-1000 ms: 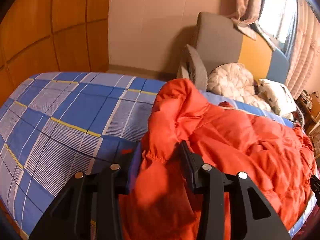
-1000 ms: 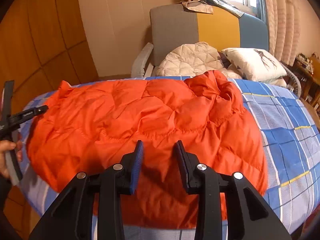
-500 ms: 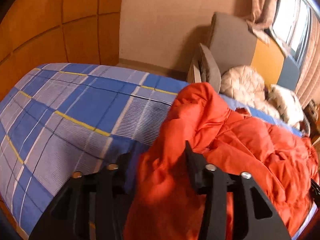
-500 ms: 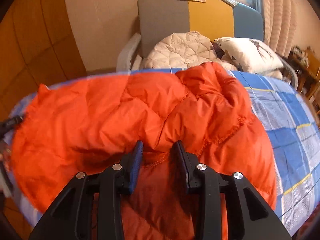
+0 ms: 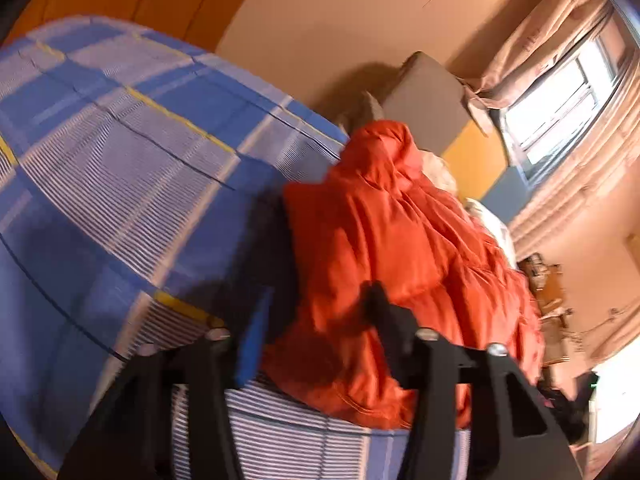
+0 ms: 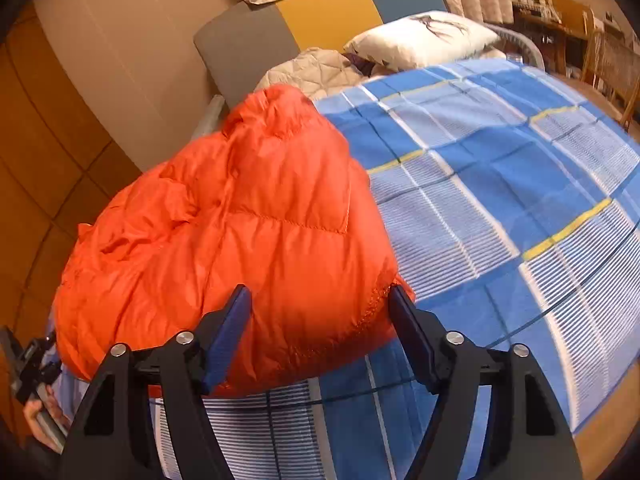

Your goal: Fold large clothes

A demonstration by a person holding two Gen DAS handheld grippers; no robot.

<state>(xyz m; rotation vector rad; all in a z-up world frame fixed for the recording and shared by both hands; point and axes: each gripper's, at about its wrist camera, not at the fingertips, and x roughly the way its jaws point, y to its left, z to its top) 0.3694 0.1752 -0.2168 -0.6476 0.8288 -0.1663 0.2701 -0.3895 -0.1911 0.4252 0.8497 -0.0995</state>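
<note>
On bed (image 6: 500, 184), orange jacket (image 6: 248, 232) lies between opening right tongs (image 6: 320, 320).

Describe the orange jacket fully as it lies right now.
The orange jacket is a puffy, quilted, shiny-shelled garment with stitched seams, bunched into a rumpled heap on the blue plaid bedsheet. Its near hem lies between the opening right gripper jaws, unpinched. The closing left gripper straddles another edge; contact there is blurred.

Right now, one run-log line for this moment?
orange jacket: bunched on bed | left gripper: closing | right gripper: opening, jacket edge between
</note>
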